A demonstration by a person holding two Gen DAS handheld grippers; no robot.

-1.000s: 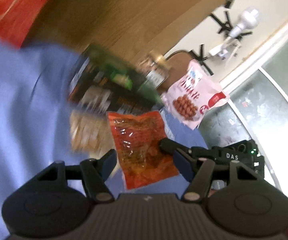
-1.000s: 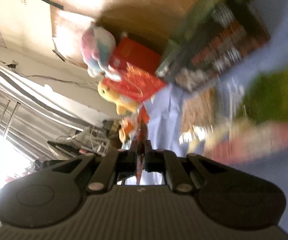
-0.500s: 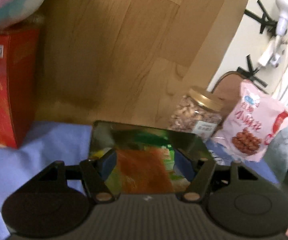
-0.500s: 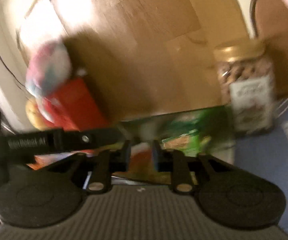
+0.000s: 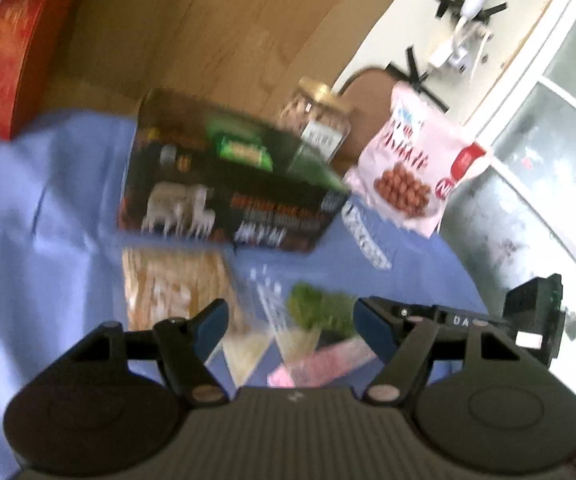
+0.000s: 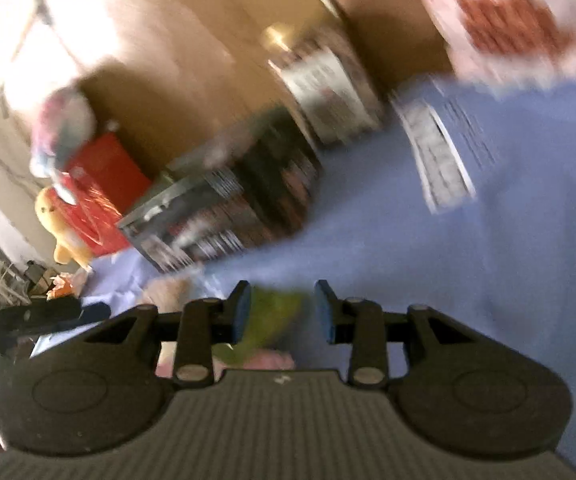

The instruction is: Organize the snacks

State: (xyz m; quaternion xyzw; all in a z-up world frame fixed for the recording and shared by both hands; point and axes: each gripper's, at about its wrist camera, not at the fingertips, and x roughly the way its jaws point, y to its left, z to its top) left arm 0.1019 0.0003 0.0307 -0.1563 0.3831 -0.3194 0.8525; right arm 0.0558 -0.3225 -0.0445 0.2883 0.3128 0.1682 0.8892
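A dark open snack box (image 5: 224, 196) stands at the back of the blue cloth (image 5: 40, 216), with green packets inside it. It also shows in the right wrist view (image 6: 224, 216). My left gripper (image 5: 288, 324) is open and empty above a clear bag with green and pink contents (image 5: 312, 328) and a beige biscuit pack (image 5: 172, 280). My right gripper (image 6: 282, 312) is open over the same green and pink bag (image 6: 272, 320); whether it touches is lost in blur. The right gripper's body (image 5: 528, 320) shows at the right of the left wrist view.
A nut jar (image 5: 320, 120) and a pink peanut bag (image 5: 412, 168) stand behind the box. A red box (image 5: 0, 40) stands at the far left, with plush toys (image 6: 64, 132) by it. A white printed strip (image 6: 436, 160) lies on the cloth. A wooden board backs the scene.
The red-orange packet my right gripper held a second ago is gone and that gripper has opened. Both grippers have pulled back from the box to the green and pink bag.
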